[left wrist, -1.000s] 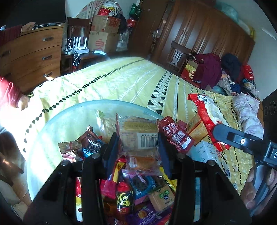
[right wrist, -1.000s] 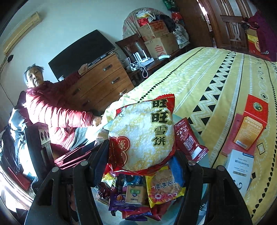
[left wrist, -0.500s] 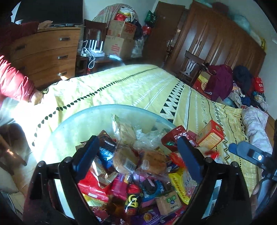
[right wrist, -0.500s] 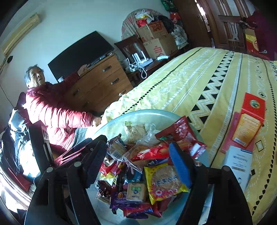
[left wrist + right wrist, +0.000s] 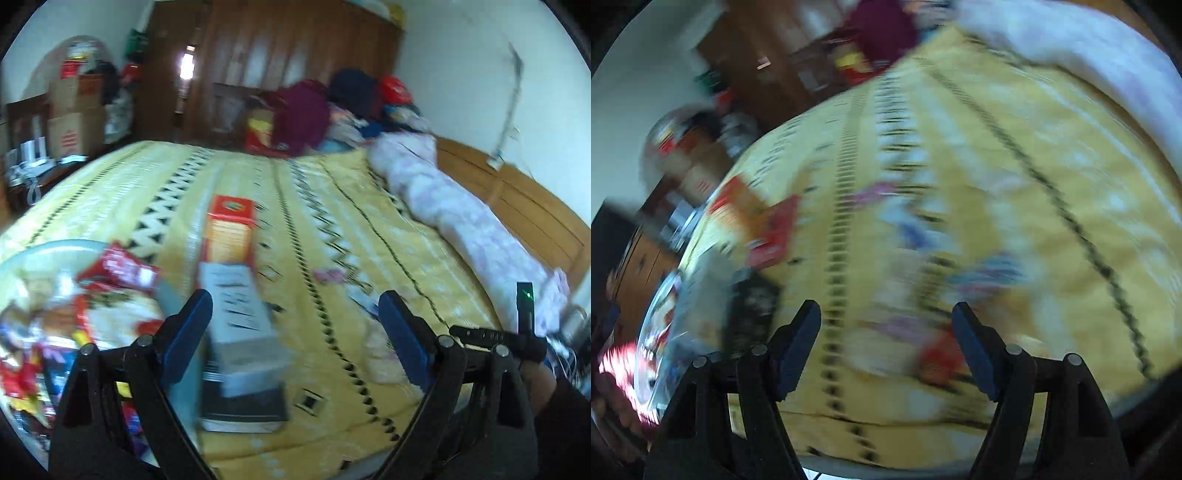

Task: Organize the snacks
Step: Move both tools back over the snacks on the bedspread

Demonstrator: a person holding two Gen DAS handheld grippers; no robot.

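While the glass bowl (image 5: pixel 40 248) sits heaped with snack packets, I see two boxes beside it on the bed (image 5: pixel 332 229); both claws (image 5: pixel 295 325) (image 5: pixel 886 345) gape empty.

Both wrist views close above yellow bedspread (image 5: pixel 332 206), angled down, sharing it

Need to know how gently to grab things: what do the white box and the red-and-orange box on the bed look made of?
White box: looks like thin printed cardboard, fairly matte, with flat faces and straight folded edges. Red-and-orange box: probably cardboard too, perhaps slightly glossy; motion blur leaves the finish uncertain.
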